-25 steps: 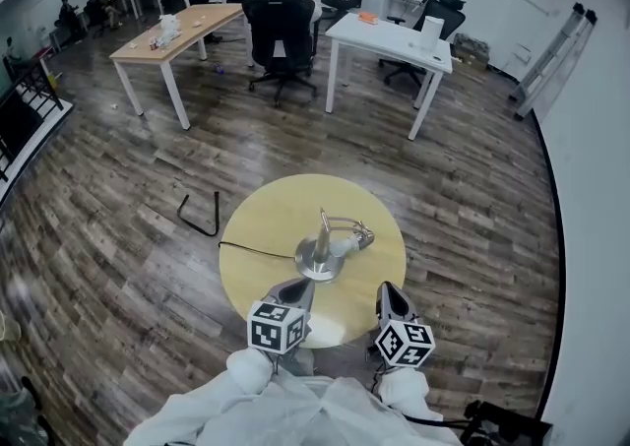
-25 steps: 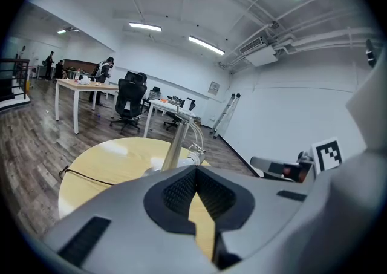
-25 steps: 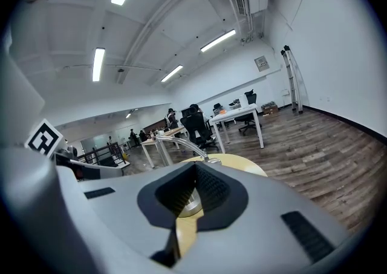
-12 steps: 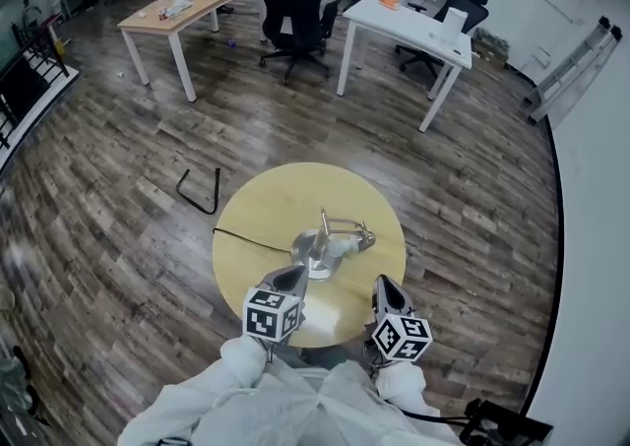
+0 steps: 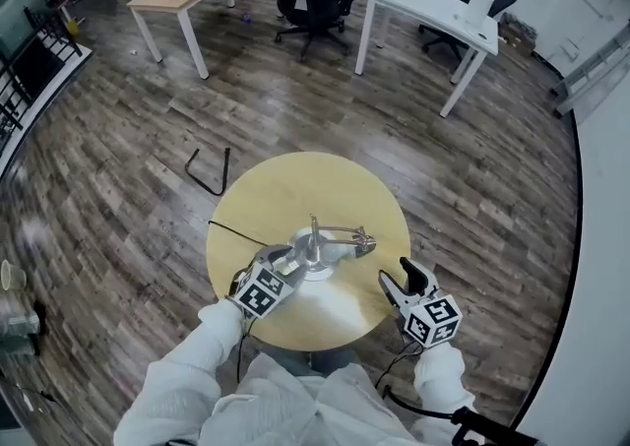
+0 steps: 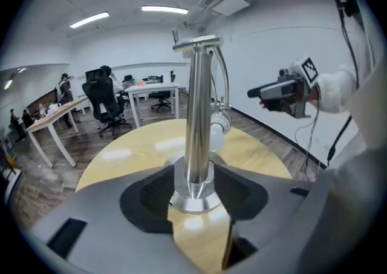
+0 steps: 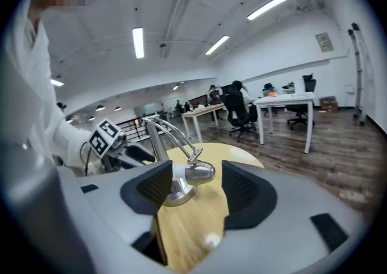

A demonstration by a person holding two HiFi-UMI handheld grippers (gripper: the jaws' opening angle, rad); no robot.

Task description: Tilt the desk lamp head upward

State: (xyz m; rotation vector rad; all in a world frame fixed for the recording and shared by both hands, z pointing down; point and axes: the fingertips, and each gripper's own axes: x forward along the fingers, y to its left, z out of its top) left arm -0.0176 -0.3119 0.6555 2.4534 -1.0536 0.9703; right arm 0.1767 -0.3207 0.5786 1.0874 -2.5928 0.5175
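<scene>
round yellow wooden bench [image 5: 295,188] below you. silver metal desk lamp [image 5: 313,242] stands upright near its middle. your left tongs [image 5: 283,260] are opening, with the lamp's post [image 6: 196,115] between them, low by the base. your right tongs [image 5: 397,274] are also opening, empty. the lamp head [image 5: 362,240] hangs low just ahead of them, not touching.

Silver desk lamp [image 5: 314,245] stands upright on the round table [image 5: 295,188] (lamp head [image 7: 199,173] hanging low).

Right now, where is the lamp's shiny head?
In the head view, the lamp head hangs low over the round yellow table, just right of the lamp's base, toward the table's right side.
</scene>
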